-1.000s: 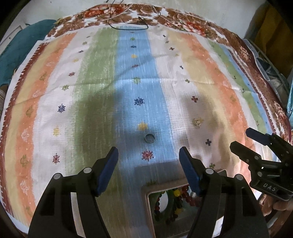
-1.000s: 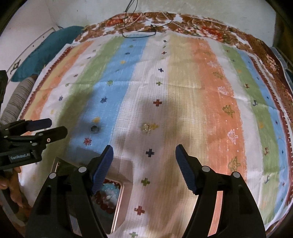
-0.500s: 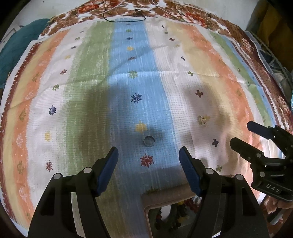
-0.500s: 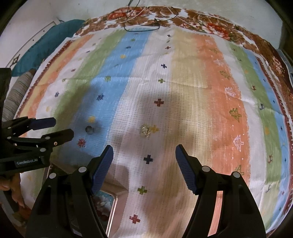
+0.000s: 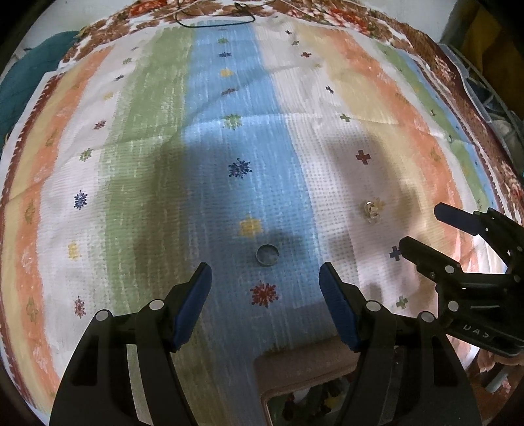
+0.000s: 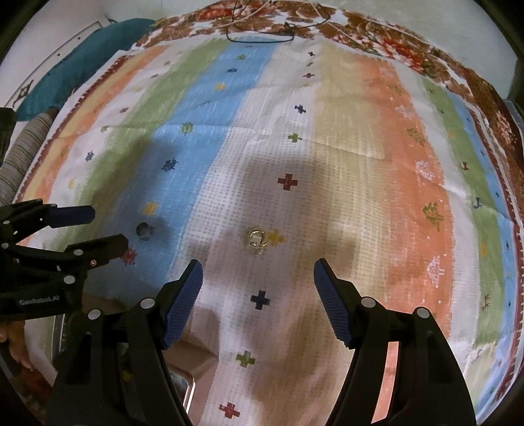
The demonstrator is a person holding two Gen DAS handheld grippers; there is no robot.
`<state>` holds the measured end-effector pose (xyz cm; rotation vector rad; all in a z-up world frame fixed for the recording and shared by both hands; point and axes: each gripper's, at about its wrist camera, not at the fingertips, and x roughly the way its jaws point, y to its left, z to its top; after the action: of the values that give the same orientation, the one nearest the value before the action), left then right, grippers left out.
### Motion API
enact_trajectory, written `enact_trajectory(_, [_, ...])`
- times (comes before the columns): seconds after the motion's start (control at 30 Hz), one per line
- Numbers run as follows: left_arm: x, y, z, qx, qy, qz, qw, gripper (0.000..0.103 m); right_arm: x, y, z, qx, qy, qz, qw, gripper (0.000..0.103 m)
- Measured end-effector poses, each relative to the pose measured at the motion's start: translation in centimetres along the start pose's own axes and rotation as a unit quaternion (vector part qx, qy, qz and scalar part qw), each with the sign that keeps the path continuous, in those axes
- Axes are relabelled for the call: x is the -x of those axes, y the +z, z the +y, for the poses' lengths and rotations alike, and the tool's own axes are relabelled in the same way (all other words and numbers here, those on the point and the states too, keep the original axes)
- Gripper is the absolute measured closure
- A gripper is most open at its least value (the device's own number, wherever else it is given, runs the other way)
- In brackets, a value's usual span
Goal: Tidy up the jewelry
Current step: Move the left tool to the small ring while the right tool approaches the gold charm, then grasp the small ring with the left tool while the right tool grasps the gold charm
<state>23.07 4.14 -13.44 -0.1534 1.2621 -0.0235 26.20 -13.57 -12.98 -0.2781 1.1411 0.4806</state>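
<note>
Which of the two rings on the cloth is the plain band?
The grey ring on the blue stripe; the gold ring on the white stripe carries a stone.

I read this as a home, most likely a bedroom. Everything I see lies on a striped woven bedspread (image 6: 353, 137) with small embroidered crosses and stars and a brown floral border (image 6: 386, 36), creased from folding. A teal pillow (image 6: 75, 72) lies at its left edge by a pale wall, with a striped grey bolster (image 6: 23, 157) beside it. A thin black cord (image 5: 216, 23) trails across the far end.
</note>
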Motion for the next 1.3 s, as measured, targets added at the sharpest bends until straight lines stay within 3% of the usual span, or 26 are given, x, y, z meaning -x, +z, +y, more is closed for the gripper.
enact_trajectory(0.3, [-1.7, 0.5, -0.1, -0.013, 0.006, 0.018, 0.9997, 0.046, -1.8, 0.7, -0.1, -0.001, 0.005, 0.013, 1.000, 0.033])
enact_trajectory(0.37, [-2.0, 0.5, -0.2, -0.015, 0.007, 0.022, 0.9996, 0.047, -2.2, 0.9, -0.1, 0.000, 0.003, 0.016, 1.000, 0.041])
enact_trajectory(0.8, [-3.7, 1.2, -0.4, -0.028, 0.012, 0.038, 0.9988, 0.056, -4.6, 2.0, -0.2, 0.001, 0.006, 0.032, 0.999, 0.050])
enact_trajectory(0.87, [-4.0, 1.5, -0.5, -0.029, 0.013, 0.039, 0.9987, 0.059, -4.9, 2.1, -0.1, 0.000, 0.010, 0.036, 0.999, 0.057])
enact_trajectory(1.03, [-4.6, 1.6, -1.0, -0.041, 0.017, 0.045, 0.9980, 0.070, -5.4, 2.2, 0.1, 0.003, 0.009, 0.040, 0.999, 0.063])
enact_trajectory(1.23, [-5.0, 1.7, -1.1, -0.047, 0.019, 0.044, 0.9978, 0.071, -5.7, 2.4, -0.2, -0.003, 0.009, 0.037, 0.999, 0.078])
enact_trajectory(1.3, [-5.1, 1.8, -1.3, -0.048, 0.025, 0.042, 0.9977, 0.080, -5.7, 2.4, -0.2, -0.004, 0.011, 0.038, 0.999, 0.083])
